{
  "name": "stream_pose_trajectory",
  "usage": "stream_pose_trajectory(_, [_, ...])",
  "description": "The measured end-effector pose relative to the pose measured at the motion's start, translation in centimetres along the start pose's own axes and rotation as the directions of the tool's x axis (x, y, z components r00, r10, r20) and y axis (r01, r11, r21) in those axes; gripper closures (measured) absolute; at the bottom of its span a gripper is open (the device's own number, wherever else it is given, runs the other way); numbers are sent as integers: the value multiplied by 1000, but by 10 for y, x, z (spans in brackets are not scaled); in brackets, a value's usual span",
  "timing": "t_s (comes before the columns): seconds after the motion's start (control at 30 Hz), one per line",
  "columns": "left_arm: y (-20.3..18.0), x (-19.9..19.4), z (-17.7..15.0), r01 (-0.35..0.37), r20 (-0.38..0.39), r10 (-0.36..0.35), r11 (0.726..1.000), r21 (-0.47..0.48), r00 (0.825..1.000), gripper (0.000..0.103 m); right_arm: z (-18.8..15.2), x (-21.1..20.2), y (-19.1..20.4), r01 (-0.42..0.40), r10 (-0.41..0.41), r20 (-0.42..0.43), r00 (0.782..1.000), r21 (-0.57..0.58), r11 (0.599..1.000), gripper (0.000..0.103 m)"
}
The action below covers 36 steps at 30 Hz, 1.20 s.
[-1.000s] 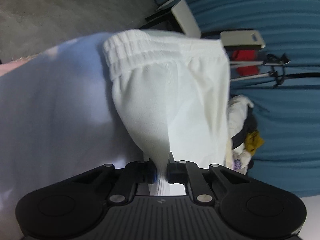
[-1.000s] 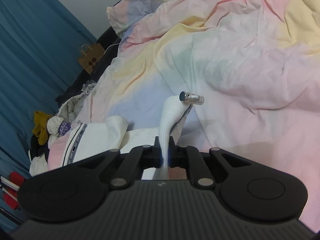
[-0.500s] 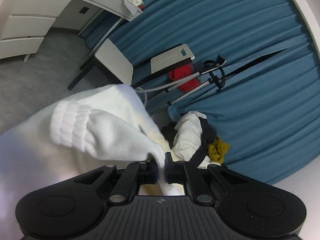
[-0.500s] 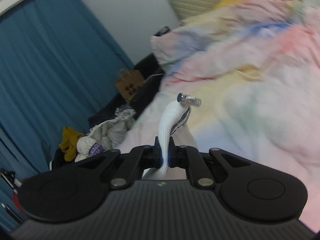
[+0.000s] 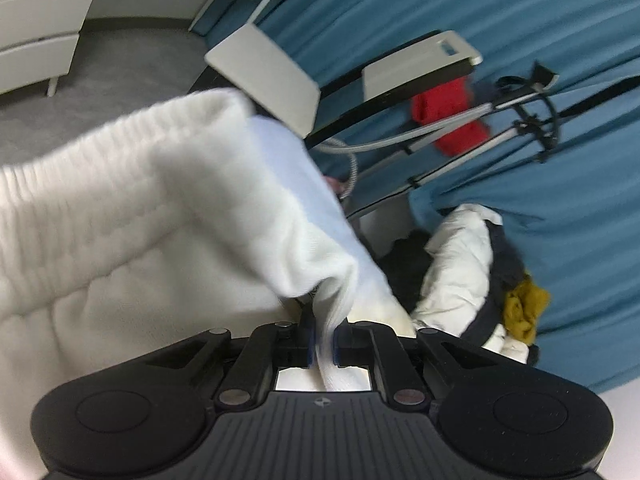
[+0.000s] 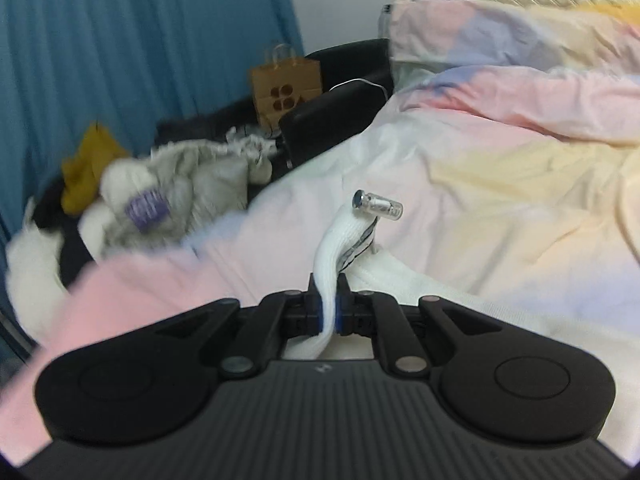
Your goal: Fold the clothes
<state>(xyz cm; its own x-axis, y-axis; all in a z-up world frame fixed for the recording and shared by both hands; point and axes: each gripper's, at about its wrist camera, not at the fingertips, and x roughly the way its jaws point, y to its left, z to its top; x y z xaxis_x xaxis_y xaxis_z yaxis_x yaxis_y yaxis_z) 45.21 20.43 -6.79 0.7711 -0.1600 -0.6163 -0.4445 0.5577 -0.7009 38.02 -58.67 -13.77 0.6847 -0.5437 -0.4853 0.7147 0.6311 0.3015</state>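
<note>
Over the last second the white garment (image 5: pixel 168 216) has been lifted from the bedding and swung toward the blue curtain (image 5: pixel 500 8); a carry or fold-over is judged to be in progress, not a finished fold. The left gripper (image 5: pixel 323 342) is closed on a ribbed fold of the garment; the right gripper (image 6: pixel 329 312) is clamped on the drawstring band (image 6: pixel 340 248), whose clear toggle (image 6: pixel 378 207) projects above the pastel duvet (image 6: pixel 500 168); the garment is held aloft between both tools.

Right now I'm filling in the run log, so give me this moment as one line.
task: fold clothes | left gripper: shut on white garment | right gripper: shut on white garment, cord tip above | under: pastel bedding | fold: not laid
</note>
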Motion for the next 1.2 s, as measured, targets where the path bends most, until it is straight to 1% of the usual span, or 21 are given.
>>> stream_pose_trajectory(0.1, [12, 6, 1, 48, -4, -48, 999, 1, 999, 88, -12, 9, -3, -22, 22, 20, 1000, -18, 1000, 87])
stream_pose_trajectory(0.17, [17, -10, -2, 87, 11, -88, 996, 29, 996, 76, -15, 9, -7, -49, 50, 25, 998, -18, 999, 86])
stream_pose_trajectory(0.2, [20, -19, -3, 106, 18, -107, 993, 43, 994, 70, -12, 4, -12, -75, 75, 19, 997, -5, 997, 83])
stream_pose_trajectory(0.23, [21, -29, -5, 120, 36, -122, 991, 55, 992, 57, -9, 0, -17, -101, 100, 12, 995, 10, 995, 77])
stream_pose_trajectory(0.27, [23, -40, -8, 133, 57, -136, 989, 67, 989, 48, -7, -5, -22, -126, 126, 5, 992, 25, 992, 75])
stream_pose_trajectory(0.3, [26, -54, -13, 163, 81, -169, 984, 73, 982, 46, -6, -13, -30, -145, 145, 7, 989, 45, 988, 73])
stream_pose_trajectory(0.37, [37, -80, -28, 232, 113, -238, 971, 64, 965, 36, -5, -33, -46, -179, 179, 18, 984, 86, 980, 64])
stream_pose_trajectory(0.43, [53, -105, -46, 239, 151, -240, 971, 24, 959, 29, -12, -57, -62, -209, 206, 36, 978, 136, 968, 44])
stream_pose_trajectory(0.47, [62, -116, -55, 239, 179, -234, 971, -4, 956, 26, -17, -69, -71, -222, 218, 42, 975, 161, 962, 39])
stream_pose_trajectory(0.5, [70, -123, -63, 240, 204, -228, 970, -36, 952, 25, -23, -81, -81, -228, 223, 46, 974, 190, 955, 37])
stream_pose_trajectory(0.53, [79, -129, -69, 234, 209, -215, 970, -72, 954, 24, -30, -93, -90, -232, 227, 51, 973, 219, 948, 37])
stream_pose_trajectory(0.57, [86, -133, -74, 219, 193, -195, 969, -116, 962, 24, -37, -106, -99, -237, 230, 55, 972, 249, 939, 37])
stream_pose_trajectory(0.63, [100, -142, -80, 192, 157, -163, 962, -192, 974, 24, -44, -123, -114, -173, 172, 29, 985, 290, 941, 37])
stream_pose_trajectory(0.73, [119, -152, -87, 166, 140, -132, 950, -265, 981, 23, -49, -142, -137, -35, 55, -43, 998, 372, 927, 37])
stream_pose_trajectory(0.8, [130, -153, -90, 142, 147, -102, 945, -294, 984, 22, -55, -144, -154, -46, 95, -78, 992, 475, 879, 37])
stream_pose_trajectory(0.87, [139, -146, -87, 120, 127, -84, 943, -309, 988, 22, -62, -139, -168, -68, 164, -120, 979, 566, 822, 37])
stream_pose_trajectory(0.9, [145, -144, -84, 112, 113, -80, 942, -318, 990, 22, -66, -134, -170, -75, 191, -137, 972, 587, 806, 37])
stream_pose_trajectory(0.97, [153, -134, -84, 132, 103, -102, 932, -336, 989, 23, -75, -121, -174, -88, 242, -171, 955, 616, 783, 37])
stream_pose_trajectory(1.03, [152, -124, -82, 158, 118, -126, 932, -326, 985, 24, -84, -108, -174, -113, 284, -170, 944, 642, 758, 37])
stream_pose_trajectory(1.1, [150, -114, -81, 184, 135, -149, 932, -312, 980, 27, -89, -97, -172, -152, 310, -131, 942, 658, 738, 38])
stream_pose_trajectory(1.2, [139, -97, -76, 187, 157, -151, 950, -248, 976, 29, -89, -82, -163, -216, 338, -75, 938, 638, 739, 38])
